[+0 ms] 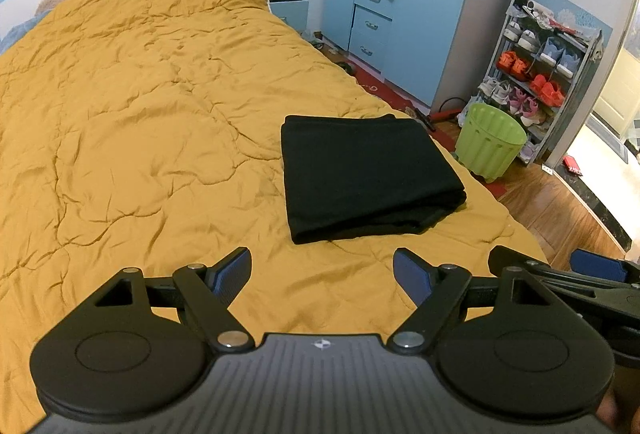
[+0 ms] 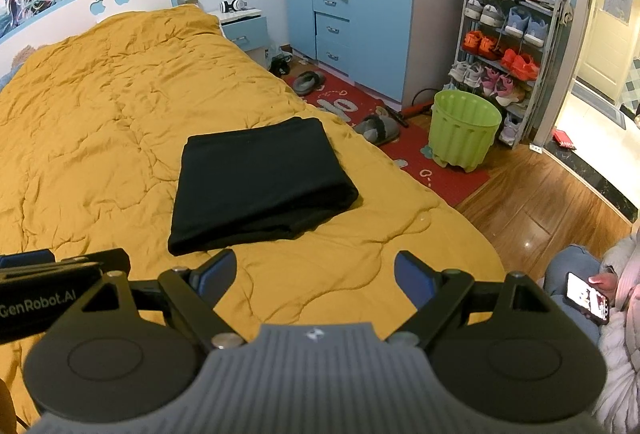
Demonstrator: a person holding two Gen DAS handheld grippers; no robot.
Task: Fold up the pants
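The black pants lie on the mustard-yellow quilt of the bed as a compact, squared stack of several layers, the rounded fold at the near right corner and the edges fairly even. In the left wrist view the stack sits at about 1 o'clock from the left hand-held gripper; in the right wrist view it sits at about 11 o'clock from the right hand-held gripper. Neither touches the cloth.

Both hand-held grippers hang above the quilt near the foot of the bed, fingers spread wide, with nothing between the blue pads. The two sit side by side, each showing at the edge of the other's view.

Judging from this, the folding looks essentially done: no leg or waistband trails loose. At most a light tidying of the slightly uneven lower layers at the near edge may remain.

Beyond the bed, at 2 o'clock, stand a green bin, a shoe rack and a blue wardrobe. A seated person holding a phone shows at 4 o'clock in the right wrist view.
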